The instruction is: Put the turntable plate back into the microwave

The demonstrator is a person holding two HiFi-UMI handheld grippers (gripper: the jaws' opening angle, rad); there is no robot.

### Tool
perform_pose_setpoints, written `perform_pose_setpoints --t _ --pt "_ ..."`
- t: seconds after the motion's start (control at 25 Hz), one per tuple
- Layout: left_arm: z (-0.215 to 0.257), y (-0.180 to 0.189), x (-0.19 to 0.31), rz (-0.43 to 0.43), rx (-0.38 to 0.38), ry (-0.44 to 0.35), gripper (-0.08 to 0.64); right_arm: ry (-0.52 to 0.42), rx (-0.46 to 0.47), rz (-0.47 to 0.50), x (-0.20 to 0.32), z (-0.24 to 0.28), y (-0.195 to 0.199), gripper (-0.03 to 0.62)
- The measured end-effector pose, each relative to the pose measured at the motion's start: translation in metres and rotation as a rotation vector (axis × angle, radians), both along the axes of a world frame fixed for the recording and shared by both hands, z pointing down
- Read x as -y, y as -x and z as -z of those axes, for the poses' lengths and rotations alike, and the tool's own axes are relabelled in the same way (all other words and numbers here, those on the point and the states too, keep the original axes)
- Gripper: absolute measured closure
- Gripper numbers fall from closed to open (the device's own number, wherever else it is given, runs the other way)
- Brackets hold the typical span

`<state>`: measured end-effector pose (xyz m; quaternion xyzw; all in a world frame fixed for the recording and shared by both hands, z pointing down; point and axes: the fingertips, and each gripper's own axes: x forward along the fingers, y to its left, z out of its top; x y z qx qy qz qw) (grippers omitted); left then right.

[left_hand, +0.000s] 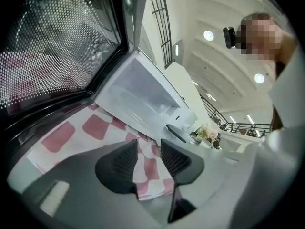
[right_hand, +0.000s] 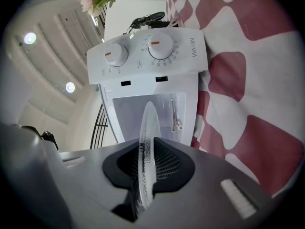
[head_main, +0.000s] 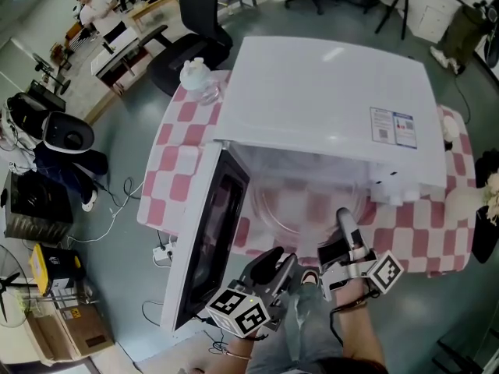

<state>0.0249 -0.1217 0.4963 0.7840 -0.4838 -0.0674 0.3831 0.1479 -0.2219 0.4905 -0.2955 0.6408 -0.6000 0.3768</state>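
Note:
The white microwave (head_main: 327, 84) stands on a pink-checked tablecloth (head_main: 183, 154), its door (head_main: 210, 232) swung wide to the left. My right gripper (head_main: 343, 223) is shut on the rim of the clear glass turntable plate (head_main: 300, 205), which lies level at the mouth of the cavity. In the right gripper view the plate (right_hand: 146, 142) shows edge-on between the pads of the right gripper (right_hand: 147, 163), facing the cavity under the two dials (right_hand: 147, 51). My left gripper (head_main: 279, 262) hangs open beside the door's lower edge; nothing is between the fingers of the left gripper (left_hand: 148, 149).
A plastic water bottle (head_main: 199, 80) stands at the table's back left corner, with a black office chair (head_main: 191, 45) behind it. The open door's dark window (left_hand: 57, 46) fills the left of the left gripper view. A power strip (head_main: 162, 252) lies on the floor below.

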Motion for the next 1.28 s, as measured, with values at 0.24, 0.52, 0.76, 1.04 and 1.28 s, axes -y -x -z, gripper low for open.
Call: perform_pose_setpoints --t 0.24,0.52,0.76,1.04,1.28 --pt "-0.003 0.003 0.002 0.041 0.094 -0.01 0.432 0.012 0.016 -0.039 0.009 -0.002 0.003 0.549" --pt "-0.012 0.01 0.002 0.085 0.117 0.008 0.56 0.03 0.013 -0.072 0.02 -0.008 0.006 0.549" --pt "-0.019 0.009 0.002 0.077 0.131 0.012 0.561 0.038 0.014 -0.103 0.029 -0.011 0.01 0.549" --pt "-0.024 0.007 0.0 0.062 0.15 0.02 0.56 0.031 -0.03 -0.138 0.043 -0.011 0.016 0.549" --pt "-0.028 0.008 0.0 0.054 0.142 0.03 0.56 0.039 -0.003 -0.177 0.055 -0.011 0.017 0.548"
